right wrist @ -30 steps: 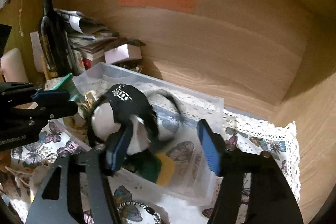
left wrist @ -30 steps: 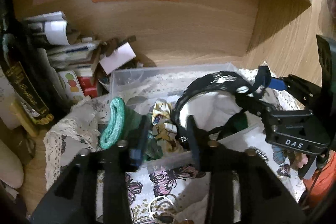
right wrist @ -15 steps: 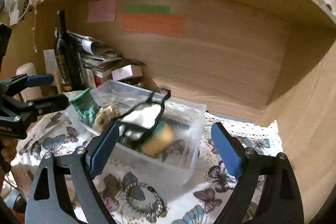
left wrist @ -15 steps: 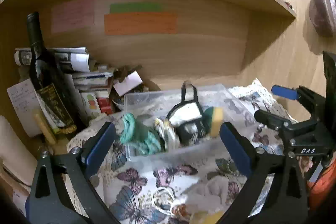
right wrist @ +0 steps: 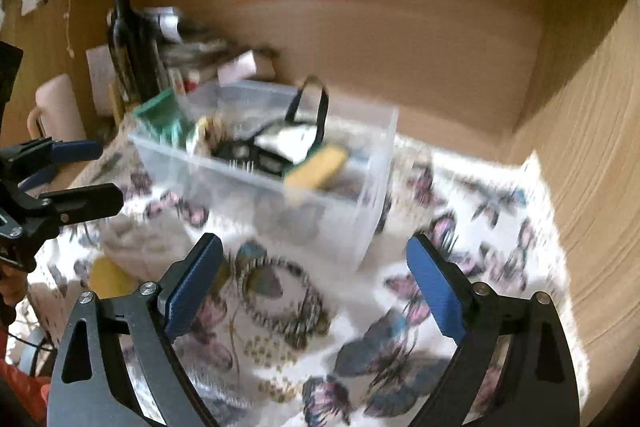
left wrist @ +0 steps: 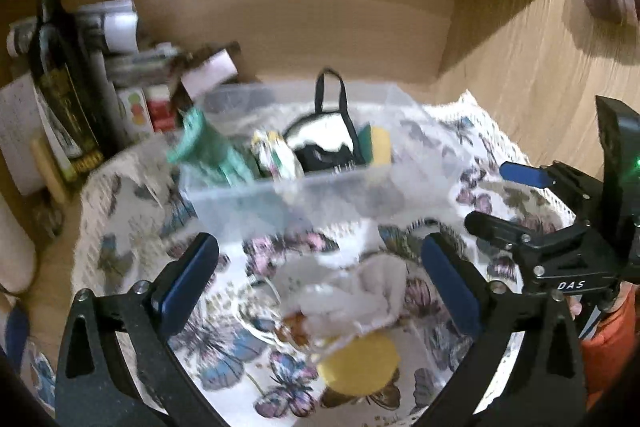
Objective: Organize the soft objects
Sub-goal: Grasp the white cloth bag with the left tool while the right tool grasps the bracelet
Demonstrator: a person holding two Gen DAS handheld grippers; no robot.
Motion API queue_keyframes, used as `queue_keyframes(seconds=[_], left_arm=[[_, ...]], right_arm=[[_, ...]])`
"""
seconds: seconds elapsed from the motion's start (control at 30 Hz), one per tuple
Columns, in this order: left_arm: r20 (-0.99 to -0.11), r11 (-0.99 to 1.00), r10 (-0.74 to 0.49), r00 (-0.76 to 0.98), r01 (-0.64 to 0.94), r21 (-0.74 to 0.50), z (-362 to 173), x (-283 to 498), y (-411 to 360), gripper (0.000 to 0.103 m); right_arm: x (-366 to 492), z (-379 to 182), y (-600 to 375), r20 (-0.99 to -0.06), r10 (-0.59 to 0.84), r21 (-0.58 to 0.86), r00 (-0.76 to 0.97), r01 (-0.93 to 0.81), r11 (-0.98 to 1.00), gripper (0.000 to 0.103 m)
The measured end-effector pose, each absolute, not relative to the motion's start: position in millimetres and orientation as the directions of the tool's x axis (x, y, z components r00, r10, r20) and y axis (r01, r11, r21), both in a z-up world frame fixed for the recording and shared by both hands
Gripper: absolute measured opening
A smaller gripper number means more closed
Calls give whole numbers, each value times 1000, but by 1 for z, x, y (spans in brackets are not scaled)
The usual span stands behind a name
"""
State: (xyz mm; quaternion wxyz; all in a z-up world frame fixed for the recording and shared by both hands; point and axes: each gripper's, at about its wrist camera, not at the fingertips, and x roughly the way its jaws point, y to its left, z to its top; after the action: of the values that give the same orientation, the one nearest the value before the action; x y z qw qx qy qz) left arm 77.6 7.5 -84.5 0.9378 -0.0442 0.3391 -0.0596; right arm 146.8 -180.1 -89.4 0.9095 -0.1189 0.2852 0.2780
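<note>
Left claw (left wrist: pixel 320 283): released, jaws spread wide, grasping nothing; it hangs over a crumpled white cloth (left wrist: pixel 360 291) that lies on the table.
Right claw (right wrist: pixel 316 279): also released and grasping nothing; beneath it lies a beaded bracelet (right wrist: pixel 280 299) on the butterfly-print tablecloth (right wrist: pixel 460 227).
Yellow sponge (left wrist: pixel 360 363): a round yellow piece lies just beside the white cloth, nearer the camera, apart from the bin.
Clear plastic bin (left wrist: pixel 320 195): stands beyond both claws on the tablecloth; it holds the soft things already gathered (a teal knitted piece (left wrist: pixel 208 151), a patterned fabric roll (left wrist: pixel 276 155), a black-and-white item with a strap loop (left wrist: pixel 324 139), and a green-and-yellow sponge (left wrist: pixel 378 147)).
Why so placed: judging by the task, the bin serves as the collecting spot, and the wide claws suit a reach for the loose cloth.
Left view only: the white cloth's folds and the right claw off to the side.
Right view only: the bracelet in full and the bin's far right wall.
Clarity: both views are blurred, so the strapped item is possibly a mask.
Background: a dark wine bottle (right wrist: pixel 132 39) stands at the shelf's left.
</note>
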Motion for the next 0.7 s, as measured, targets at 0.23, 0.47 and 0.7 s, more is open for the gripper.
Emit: queue_keyframes(seconds=[0.23, 0.47, 0.7], left_arm=[[-721, 989, -149, 676, 84, -125, -118, 84, -6, 102], [-762, 986, -164, 626, 78, -147, -133, 96, -7, 94], [-746, 983, -180, 641, 98, -152, -131, 92, -6, 56]], right_arm=[[156, -124, -180, -687, 445, 26, 574, -593, 805, 92], [162, -142, -168, -747, 448, 49, 492, -631, 774, 63], [157, -146, -159, -752, 443, 12, 487, -663, 749, 26]])
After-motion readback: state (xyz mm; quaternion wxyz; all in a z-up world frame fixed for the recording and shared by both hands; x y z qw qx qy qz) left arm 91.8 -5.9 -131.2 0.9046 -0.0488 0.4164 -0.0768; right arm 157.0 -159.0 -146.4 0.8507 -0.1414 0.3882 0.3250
